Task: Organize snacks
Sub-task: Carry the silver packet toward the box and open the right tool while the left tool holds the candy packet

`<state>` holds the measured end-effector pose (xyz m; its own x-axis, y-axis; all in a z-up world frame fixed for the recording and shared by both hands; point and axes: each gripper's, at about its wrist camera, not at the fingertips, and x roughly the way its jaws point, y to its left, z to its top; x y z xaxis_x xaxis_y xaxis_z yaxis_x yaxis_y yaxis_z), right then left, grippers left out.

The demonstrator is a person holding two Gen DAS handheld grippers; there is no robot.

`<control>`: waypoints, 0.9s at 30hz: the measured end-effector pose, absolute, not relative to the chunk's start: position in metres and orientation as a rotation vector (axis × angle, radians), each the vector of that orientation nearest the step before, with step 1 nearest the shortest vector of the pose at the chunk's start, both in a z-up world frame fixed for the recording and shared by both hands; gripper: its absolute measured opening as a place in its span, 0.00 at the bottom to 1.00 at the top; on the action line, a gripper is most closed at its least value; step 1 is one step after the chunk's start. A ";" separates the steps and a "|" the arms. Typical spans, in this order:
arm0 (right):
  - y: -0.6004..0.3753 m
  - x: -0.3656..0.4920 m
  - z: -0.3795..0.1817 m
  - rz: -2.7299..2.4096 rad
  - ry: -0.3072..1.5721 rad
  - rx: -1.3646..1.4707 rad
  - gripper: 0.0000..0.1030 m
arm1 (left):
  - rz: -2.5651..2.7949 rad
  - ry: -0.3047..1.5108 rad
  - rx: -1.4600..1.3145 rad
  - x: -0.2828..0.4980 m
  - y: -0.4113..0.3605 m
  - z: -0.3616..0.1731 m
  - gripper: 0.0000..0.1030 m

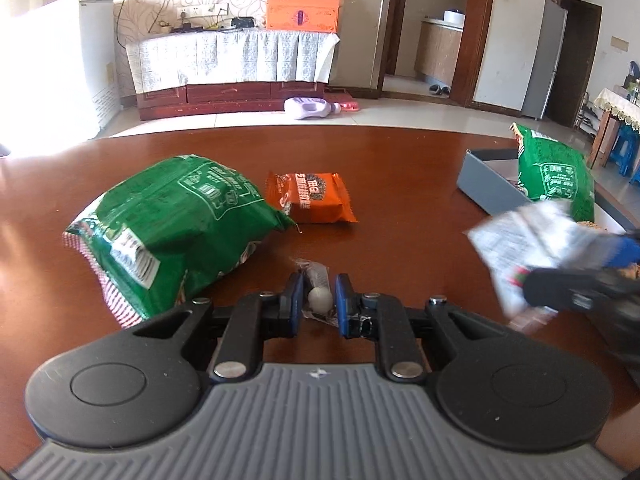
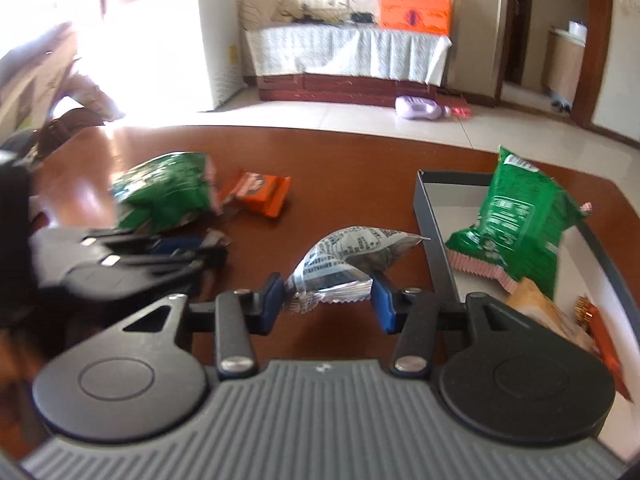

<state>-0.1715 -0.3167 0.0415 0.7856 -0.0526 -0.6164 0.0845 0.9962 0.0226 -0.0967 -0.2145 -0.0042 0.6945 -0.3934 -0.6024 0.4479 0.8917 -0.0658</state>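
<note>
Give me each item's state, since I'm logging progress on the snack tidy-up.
left gripper: jaws shut on small clear-wrapped snack.
right gripper: jaws shut on silver printed packet.
green bag on table: lying flat, outside box.
orange packet: flat on table, outside box.
grey box: open, partly filled.
green bag in box: propped upright.

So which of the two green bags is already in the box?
The green bag on the right, leaning inside the grey box. The other green bag lies flat on the table beside the orange packet.
</note>
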 end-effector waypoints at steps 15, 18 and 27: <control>-0.321 -0.238 0.059 -0.047 0.557 -0.047 0.28 | -0.463 0.544 0.163 -0.156 -0.226 0.030 0.20; -0.328 -0.234 0.049 -0.036 0.607 -0.023 0.28 | -0.454 0.563 0.166 -0.160 -0.229 0.029 0.20; -0.330 -0.263 0.043 0.014 0.633 -0.044 0.86 | -0.486 0.571 0.191 -0.162 -0.228 0.027 0.20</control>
